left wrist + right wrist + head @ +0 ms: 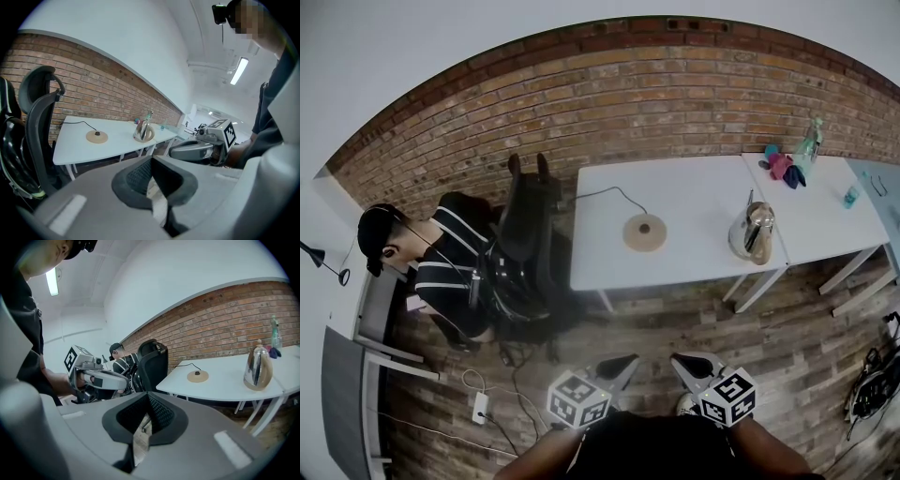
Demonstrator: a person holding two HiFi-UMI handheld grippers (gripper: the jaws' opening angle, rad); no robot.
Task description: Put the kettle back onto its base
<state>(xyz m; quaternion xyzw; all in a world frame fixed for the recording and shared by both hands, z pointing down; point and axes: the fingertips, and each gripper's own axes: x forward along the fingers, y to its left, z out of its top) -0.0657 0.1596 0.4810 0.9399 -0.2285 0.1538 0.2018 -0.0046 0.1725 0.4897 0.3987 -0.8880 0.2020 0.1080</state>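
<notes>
A red brick wall [609, 84] runs along the back of the room. The floor [703, 328] is made of brown wood boards.

A long white table [694, 202] stands against the wall. A second white table [834, 211] stands just beside it on the right.

To the left of the long table there is a big black chair [520, 220]. A person [450, 262] in a dark striped top and a black cap sits beside it.

At the bottom of the head view, the left tool [628, 361] and the right tool [678, 361] are held side by side over the floor. Both point toward the long table but are well apart from it. The left tool's jaws are closed together and there is nothing between them. The right tool's jaws are closed together too, with nothing in them. Each tool has a cube with black and white squares on it.

The kettle [753, 232] is shiny and stands upright on the long table, near the front right corner. It is not on its base.

The base [644, 232] is a flat, round, tan disc near the middle of the same table, well apart from the kettle. A thin dark cord [605, 192] runs from the base to the back left of the table.

A clear bottle [807, 145] stands on the second table by the wall. Some pink and blue things [783, 166] lie next to it. A white power strip [480, 406] lies on the floor at the left.
</notes>
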